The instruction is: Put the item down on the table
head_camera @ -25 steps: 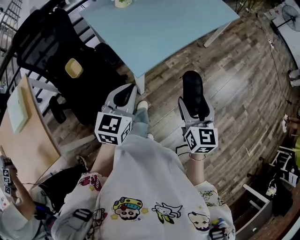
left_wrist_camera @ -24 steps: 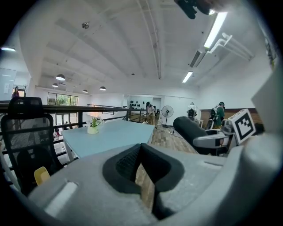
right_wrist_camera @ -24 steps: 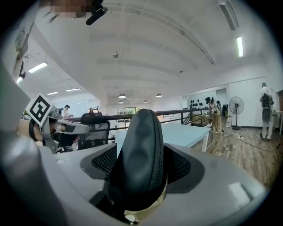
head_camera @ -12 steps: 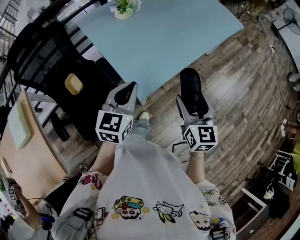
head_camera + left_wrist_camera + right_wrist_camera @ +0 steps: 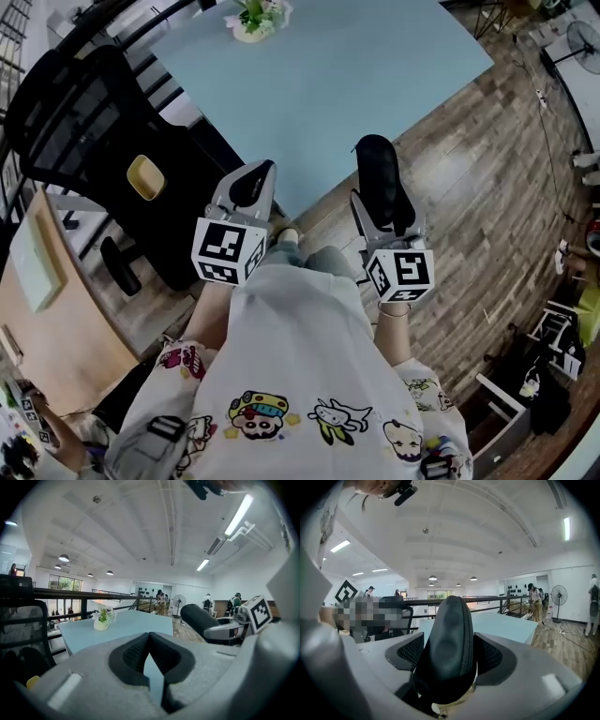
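My right gripper [image 5: 382, 194] is shut on a black zippered case [image 5: 378, 167], which sticks out forward between its jaws. In the right gripper view the case [image 5: 448, 634] fills the gap between the pads of that gripper [image 5: 450, 645]. Its far end hangs by the near edge of the light blue table [image 5: 356, 66], above the wood floor. My left gripper [image 5: 251, 183] is level with it to the left, at the table's near corner. The left gripper [image 5: 149, 637] has its tips together and holds nothing; the case [image 5: 201, 618] shows at its right.
A small potted plant [image 5: 255, 19] stands at the table's far edge. A black office chair [image 5: 94, 122] is close on the left, with a wooden desk [image 5: 37, 281] beyond it. A railing runs behind the table. A standing fan [image 5: 558, 595] is at the far right.
Both grippers have moved forward toward the blue table, whose near edge has come up to them. The case stays gripped in the right gripper.
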The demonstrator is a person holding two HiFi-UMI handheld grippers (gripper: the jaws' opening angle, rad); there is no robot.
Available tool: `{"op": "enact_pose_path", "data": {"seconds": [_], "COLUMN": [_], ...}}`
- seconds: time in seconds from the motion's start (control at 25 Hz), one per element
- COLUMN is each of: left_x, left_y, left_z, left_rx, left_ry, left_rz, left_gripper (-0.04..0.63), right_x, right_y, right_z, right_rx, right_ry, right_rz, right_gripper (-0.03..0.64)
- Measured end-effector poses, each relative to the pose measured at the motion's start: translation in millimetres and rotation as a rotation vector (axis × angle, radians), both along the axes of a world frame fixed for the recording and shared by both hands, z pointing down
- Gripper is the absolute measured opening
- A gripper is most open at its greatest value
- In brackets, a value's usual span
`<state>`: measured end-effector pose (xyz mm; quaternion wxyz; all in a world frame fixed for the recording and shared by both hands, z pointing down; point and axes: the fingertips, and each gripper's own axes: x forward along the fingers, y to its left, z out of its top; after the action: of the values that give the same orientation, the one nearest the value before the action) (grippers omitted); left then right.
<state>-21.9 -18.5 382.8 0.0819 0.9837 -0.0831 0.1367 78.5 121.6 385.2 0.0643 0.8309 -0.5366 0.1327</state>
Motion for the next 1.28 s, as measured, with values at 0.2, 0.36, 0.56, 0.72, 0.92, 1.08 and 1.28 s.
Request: {"op": "enact_pose_path", "data": {"seconds": [0.2, 0.36, 0.56, 0.72, 0.92, 1.08, 1.28], "left_x": [-1, 2, 11, 26, 47, 55, 49], "left_y": [-15, -31, -63, -88, -113, -123, -123], "left_z": [9, 17, 22, 19, 12, 7, 9], "left_rx": [-0.021, -0.028, -0.024, -0.025, -0.017, -0.009, -0.004], "left_ry": [-0.013, -0.022, -0.029, -0.024, -0.014, -0.01, -0.022], "left_rz": [-0.042, -0.101, -0.216, -0.332, -0.476, -0.589, -0.739], "left_gripper": [0.0, 0.0, 0.0, 0.0, 0.0, 0.0, 0.0], "right_x": [4, 16, 40, 66, 95, 107, 110], "right_y": [-21, -46, -89, -131, -178, -207, -230], "right_z": [4, 12, 20, 18, 18, 16, 19], "right_rx": [-0.014, -0.022, -0.023, -0.028, -0.034, -0.037, -0.037], "right_ry": [-0.008, -0.013, -0.023, -0.02, -0.023, -0.021, -0.022], "right_rz": [-0.049, -0.11, -0.22, -0.343, -0.504, -0.635, -0.782], "right_gripper": [0.341, 0.341, 0.341, 0.341, 0.341, 0.341, 0.341]}}
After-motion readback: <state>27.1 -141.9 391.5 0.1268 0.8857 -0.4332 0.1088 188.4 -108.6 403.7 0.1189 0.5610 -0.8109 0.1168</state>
